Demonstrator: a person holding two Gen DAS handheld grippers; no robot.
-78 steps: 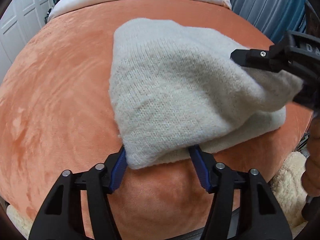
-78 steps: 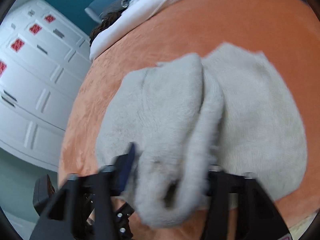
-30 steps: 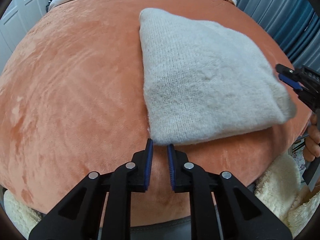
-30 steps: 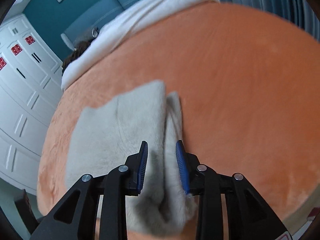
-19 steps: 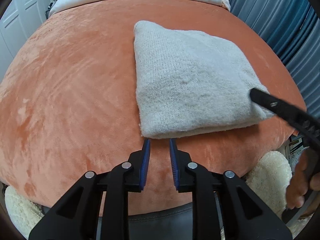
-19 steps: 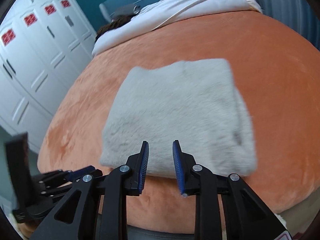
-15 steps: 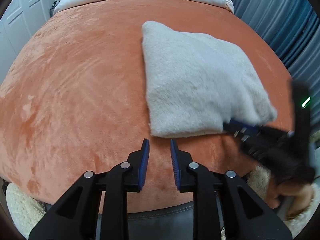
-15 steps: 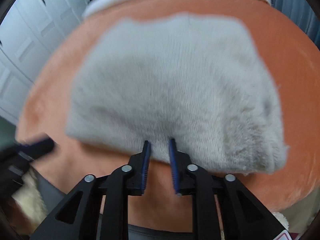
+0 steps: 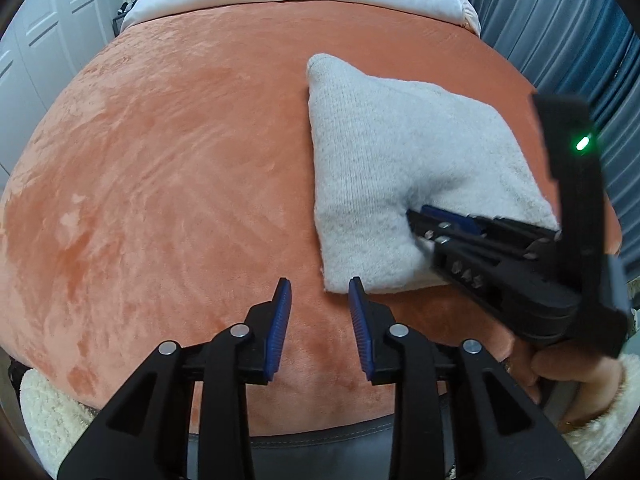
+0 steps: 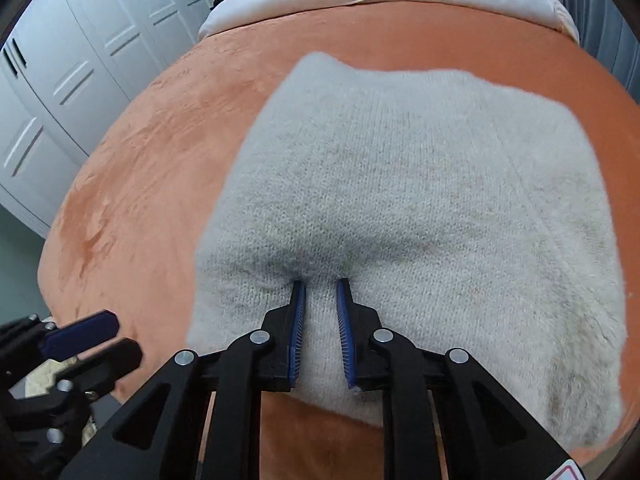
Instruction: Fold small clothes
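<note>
The right gripper (image 10: pixel 321 284) has swung round onto the folded sweater's (image 10: pixel 420 200) near edge.

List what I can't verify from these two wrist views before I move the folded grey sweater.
- Sweater near right corner: left wrist view, covered by right gripper.
- Whether the right gripper pinches the knit or only presses it: fingertips sunk in.
- Folded layers underneath: hidden in both views.

Left hand-held gripper (image 9: pixel 318 304) low at 6 o'clock, jaws parted, empty. Right hand-held gripper (image 10: pixel 321 292) reaching toward 12 o'clock, jaws narrowly parted, tips pressing down.
</note>
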